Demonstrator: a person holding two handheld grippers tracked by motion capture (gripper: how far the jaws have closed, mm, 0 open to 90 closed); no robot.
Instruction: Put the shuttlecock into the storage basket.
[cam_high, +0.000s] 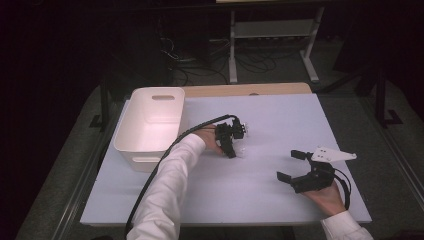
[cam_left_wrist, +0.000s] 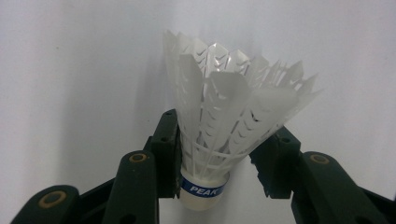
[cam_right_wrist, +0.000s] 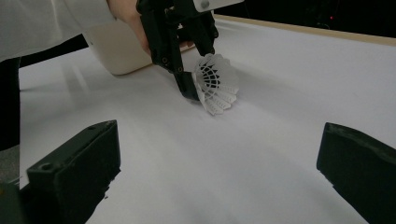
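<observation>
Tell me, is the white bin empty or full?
Empty: the high view shows the white bin with only its bare inside.

Shuttlecock (cam_high: 242, 149) mid-table (cam_high: 280, 115), just right of bin (cam_high: 150, 125); right gripper (cam_high: 289, 165) nearer, rightward.

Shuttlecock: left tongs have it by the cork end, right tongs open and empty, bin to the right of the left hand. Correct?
Not quite. The high view shows the white bin left of the left tongs, not right. The rest holds: shuttlecock gripped near its cork, right tongs open and empty.
</observation>
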